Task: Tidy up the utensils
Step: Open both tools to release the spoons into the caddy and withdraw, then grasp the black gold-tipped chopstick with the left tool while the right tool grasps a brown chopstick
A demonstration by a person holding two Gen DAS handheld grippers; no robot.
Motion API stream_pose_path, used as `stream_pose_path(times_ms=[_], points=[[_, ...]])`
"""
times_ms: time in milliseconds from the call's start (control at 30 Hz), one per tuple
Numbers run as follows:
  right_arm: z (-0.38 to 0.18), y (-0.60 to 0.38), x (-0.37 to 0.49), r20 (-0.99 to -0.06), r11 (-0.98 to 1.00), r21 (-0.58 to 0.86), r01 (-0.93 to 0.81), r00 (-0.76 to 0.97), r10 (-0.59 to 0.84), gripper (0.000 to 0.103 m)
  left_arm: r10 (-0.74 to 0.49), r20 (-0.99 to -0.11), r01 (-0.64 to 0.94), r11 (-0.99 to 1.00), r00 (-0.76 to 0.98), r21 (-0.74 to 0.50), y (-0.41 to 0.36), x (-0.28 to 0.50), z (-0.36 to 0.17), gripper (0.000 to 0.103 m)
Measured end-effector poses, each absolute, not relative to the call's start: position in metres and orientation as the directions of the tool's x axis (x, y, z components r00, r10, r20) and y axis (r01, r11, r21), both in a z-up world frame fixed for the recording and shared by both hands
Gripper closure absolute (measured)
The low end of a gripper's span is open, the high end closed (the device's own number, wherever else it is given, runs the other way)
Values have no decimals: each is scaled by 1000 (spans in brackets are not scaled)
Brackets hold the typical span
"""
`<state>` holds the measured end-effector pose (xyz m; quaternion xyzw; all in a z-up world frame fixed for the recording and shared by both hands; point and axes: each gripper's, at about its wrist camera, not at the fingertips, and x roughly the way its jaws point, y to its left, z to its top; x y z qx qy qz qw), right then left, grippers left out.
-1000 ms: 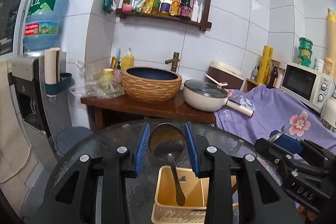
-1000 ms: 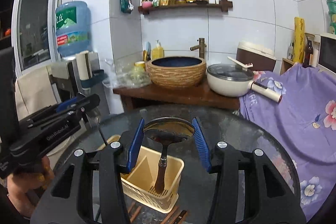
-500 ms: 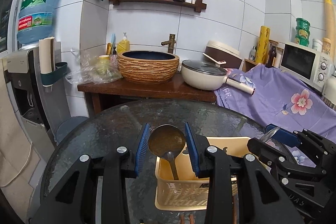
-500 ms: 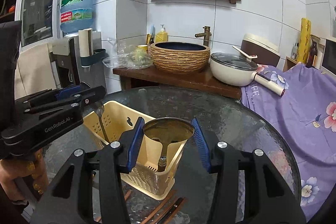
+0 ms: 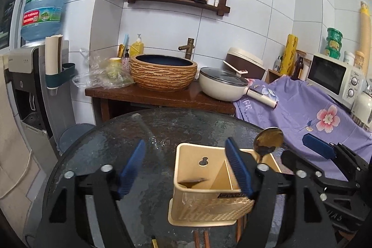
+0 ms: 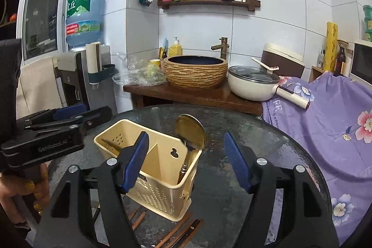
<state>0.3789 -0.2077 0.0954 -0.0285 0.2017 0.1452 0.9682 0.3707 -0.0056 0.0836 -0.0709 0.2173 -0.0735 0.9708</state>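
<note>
Two spoons now stand in the cream caddy [image 5: 209, 187], and neither is in my tongs any more. A second ago each pair was pinched on a spoon bowl above the caddy; both pairs are opening as I lower them, so this round of dropping off looks done.

From my left wrist: my left tongs [image 5: 186, 169] are spreading wide with nothing between the blue pads. The right-hand pad overlaps the caddy's rim in this view, though I cannot tell whether it touches. The caddy sits on the glass table [image 5: 93, 143], just ahead and to the right of my tongs' centre. Of the spoon I let go, only a dark sliver shows in the near-left compartment. The other spoon [image 5: 268, 142] rises from the right compartment, its bowl well above the rim, with my right tongs [image 5: 316, 150] just beside it.

From my right wrist: my right tongs [image 6: 186, 162] are also widening and hold nothing. The spoon [image 6: 190, 131] I released leans in the compartment nearest me, its bowl up between and beyond my pads, clear of both. My left tongs [image 6: 69, 122] hover by the caddy's far corner.

Several chopsticks [image 6: 183, 234] lie loose on the glass in front of the caddy; I judge they come next.
</note>
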Motion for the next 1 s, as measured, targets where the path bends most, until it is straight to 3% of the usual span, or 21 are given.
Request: stream_pose_path(times_ms=[133,267,467,567,733,1000], points=[[91,-226,359,-406,959,50,-278,872,273,32,-178,-420,101,975,890,-198,10,351,81,15],[68,-239,339,-477,962,46,-270,840,259,30,-160,-476,97,983,864,-155,21,329,62,7],[-5,-243,321,-679,964,18,-267,704,208,30,-84,-616,55,996,784,-66,35,303,8,7],[-29,-239,314,-726,964,2,-266,663,185,30,-77,-654,56,997,753,-52,38,297,-11,8],[-48,-224,307,-757,960,-53,-276,637,141,30,-63,-703,88,996,708,0,27,289,-36,10],[-53,-211,303,-775,954,-111,-277,626,91,30,-61,-728,136,990,682,44,7,286,-49,23]])
